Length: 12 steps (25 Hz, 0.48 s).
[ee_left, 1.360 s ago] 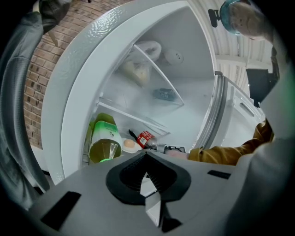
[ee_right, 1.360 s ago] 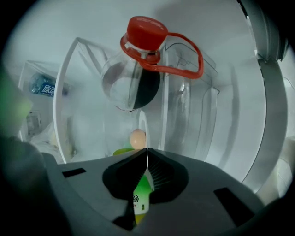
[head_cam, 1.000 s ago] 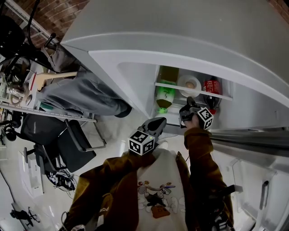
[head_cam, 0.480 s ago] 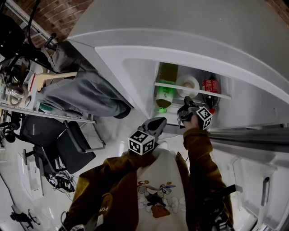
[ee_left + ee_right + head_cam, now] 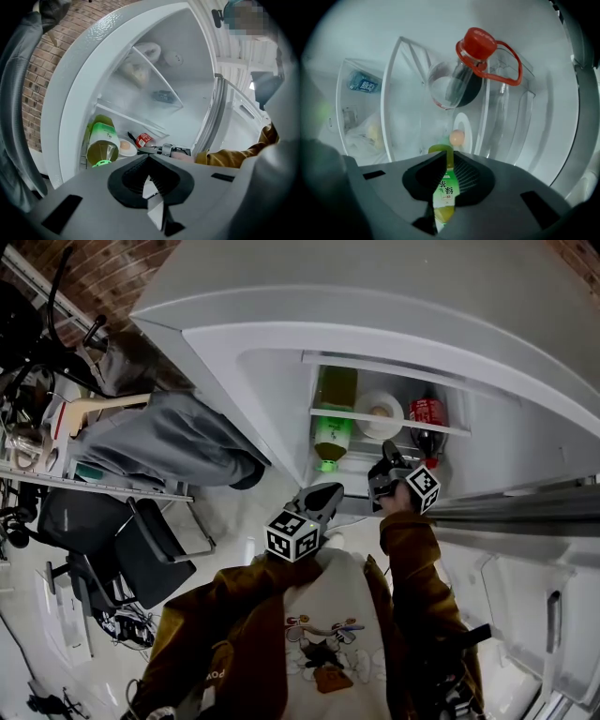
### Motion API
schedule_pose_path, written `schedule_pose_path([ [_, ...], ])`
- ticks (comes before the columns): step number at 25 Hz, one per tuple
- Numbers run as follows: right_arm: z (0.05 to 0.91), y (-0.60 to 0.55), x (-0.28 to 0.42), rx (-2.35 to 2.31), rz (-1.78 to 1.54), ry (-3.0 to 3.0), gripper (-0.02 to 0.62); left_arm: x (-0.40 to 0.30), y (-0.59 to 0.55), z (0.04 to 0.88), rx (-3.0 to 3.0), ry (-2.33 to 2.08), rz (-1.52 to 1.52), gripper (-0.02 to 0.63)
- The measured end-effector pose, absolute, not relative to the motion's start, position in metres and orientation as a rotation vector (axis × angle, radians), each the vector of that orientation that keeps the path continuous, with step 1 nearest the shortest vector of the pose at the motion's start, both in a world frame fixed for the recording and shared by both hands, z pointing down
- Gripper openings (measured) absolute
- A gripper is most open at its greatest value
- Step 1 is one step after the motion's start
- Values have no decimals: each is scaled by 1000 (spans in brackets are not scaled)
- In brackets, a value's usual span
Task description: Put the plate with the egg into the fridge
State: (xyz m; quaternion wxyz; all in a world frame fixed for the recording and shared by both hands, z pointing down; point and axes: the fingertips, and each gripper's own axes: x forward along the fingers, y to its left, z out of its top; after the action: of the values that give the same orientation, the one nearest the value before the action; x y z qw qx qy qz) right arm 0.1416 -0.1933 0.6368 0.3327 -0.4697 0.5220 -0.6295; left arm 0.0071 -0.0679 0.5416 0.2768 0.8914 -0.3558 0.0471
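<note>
A white plate (image 5: 380, 414) with a pale egg (image 5: 379, 410) lies on a shelf in the open fridge. It sits between a green tea bottle (image 5: 331, 427) and a red-capped cola bottle (image 5: 427, 418). My right gripper (image 5: 386, 454) hovers just in front of that shelf, jaws nearly together with nothing between them. In the right gripper view the egg (image 5: 457, 138) and plate (image 5: 465, 123) show past the jaws, beyond the tea bottle (image 5: 444, 190). My left gripper (image 5: 330, 491) hangs lower by my chest, shut and empty. From it I see the plate (image 5: 126, 149) and my right gripper (image 5: 140, 151).
The fridge door (image 5: 525, 514) stands open at my right. A seated person in grey trousers (image 5: 169, 437), an office chair (image 5: 141, 545) and a cluttered rack (image 5: 37, 427) are on my left. A bagged item (image 5: 365, 133) lies on a higher shelf.
The head view has shifted slightly, so more of the shelf shows. Both grippers have hardly moved, and the plate stays on the shelf.
</note>
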Motion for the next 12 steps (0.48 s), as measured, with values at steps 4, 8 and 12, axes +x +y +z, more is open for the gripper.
schedule_pose_path([
  [4, 620, -186, 141, -1203, -1582, 1462, 46, 11, -64, 542, 2395, -942, 127, 6],
  [8, 597, -179, 138, -1182, -1520, 1597, 46, 15, -62, 543, 2391, -937, 126, 6],
  [12, 566, -167, 140, -1185, -1418, 1760, 46, 15, -62, 539, 2382, -940, 106, 6],
])
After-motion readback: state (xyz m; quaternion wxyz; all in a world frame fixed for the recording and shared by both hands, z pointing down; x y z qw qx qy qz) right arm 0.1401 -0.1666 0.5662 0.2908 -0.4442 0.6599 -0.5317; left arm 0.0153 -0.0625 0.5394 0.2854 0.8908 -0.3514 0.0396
